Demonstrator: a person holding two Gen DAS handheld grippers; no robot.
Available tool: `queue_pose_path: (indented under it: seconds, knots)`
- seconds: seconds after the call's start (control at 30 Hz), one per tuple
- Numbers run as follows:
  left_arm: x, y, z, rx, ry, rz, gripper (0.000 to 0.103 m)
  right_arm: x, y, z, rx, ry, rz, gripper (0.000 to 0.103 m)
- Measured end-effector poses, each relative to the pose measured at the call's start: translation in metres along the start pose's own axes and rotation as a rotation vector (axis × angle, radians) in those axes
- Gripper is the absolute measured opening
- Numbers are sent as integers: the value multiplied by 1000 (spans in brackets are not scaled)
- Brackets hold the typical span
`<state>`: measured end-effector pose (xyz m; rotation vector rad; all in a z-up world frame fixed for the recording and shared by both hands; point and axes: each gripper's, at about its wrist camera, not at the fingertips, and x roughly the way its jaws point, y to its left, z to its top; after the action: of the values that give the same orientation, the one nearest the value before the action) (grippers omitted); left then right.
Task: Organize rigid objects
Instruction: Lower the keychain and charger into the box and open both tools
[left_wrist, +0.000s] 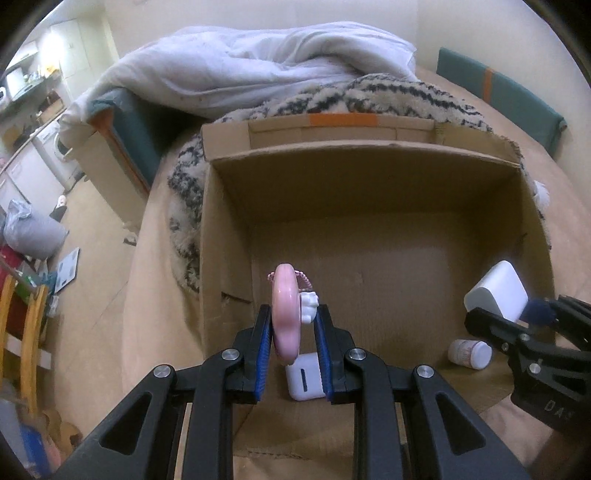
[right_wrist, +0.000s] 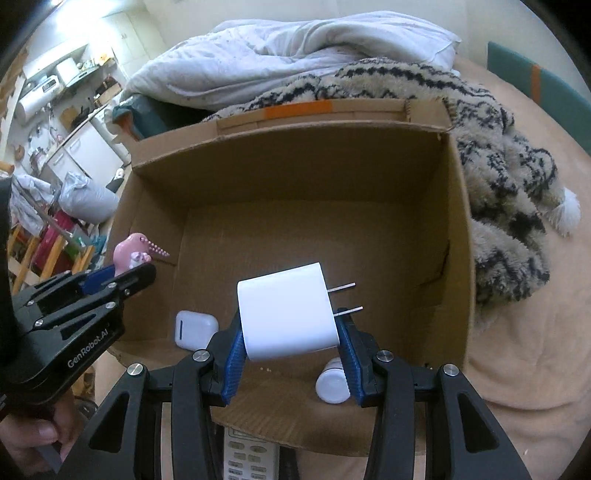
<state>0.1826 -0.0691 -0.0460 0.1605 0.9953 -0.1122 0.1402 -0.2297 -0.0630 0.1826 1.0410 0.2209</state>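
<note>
One cardboard box (right_wrist: 295, 177), one charger (right_wrist: 288, 317), one earbud case (right_wrist: 195, 328), one pill bottle (right_wrist: 332, 387), one pink toy (left_wrist: 284, 314), one remote (right_wrist: 251, 458).

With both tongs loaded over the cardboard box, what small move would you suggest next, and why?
Probably lower the right tongs a little and release the white plug charger onto the bare floor of the cardboard box, beyond the earbud case and white bottle, since it hangs above them.

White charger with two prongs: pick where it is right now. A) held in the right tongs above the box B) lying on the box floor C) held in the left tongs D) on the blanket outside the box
A: the right tongs clamp the white charger over the cardboard box, clear of its floor.
</note>
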Motion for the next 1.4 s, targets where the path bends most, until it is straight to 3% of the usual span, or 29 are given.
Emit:
queue_pose_path:
  seconds: [0.33,0.8,0.87,0.93,1.03,1.1,1.3,1.4]
  knots:
    - [20,-3,-4,-13,77,-50,21,17,-4,-4,21,76,-19,48]
    - [30,-1,-6,-1,82,7,21,18,-6,-6,39,92,-3,48]
    - [29,-2,-5,6,86,6,28,17,-7,-5,45,88,-4,48]
    - [26,-4,-4,10,64,12,54,15,-9,-3,55,78,-2,48]
    - [17,-7,-3,20,19,7,62,12,-11,-1,69,58,5,49]
    - [14,-9,-3,35,6,9,63,9,-13,0,82,43,10,63]
    - [8,-5,-5,20,-4,3,63,3,-14,4,101,24,66,77]
    - [5,-6,-6,30,-11,17,63,1,-11,4,90,18,57,80]
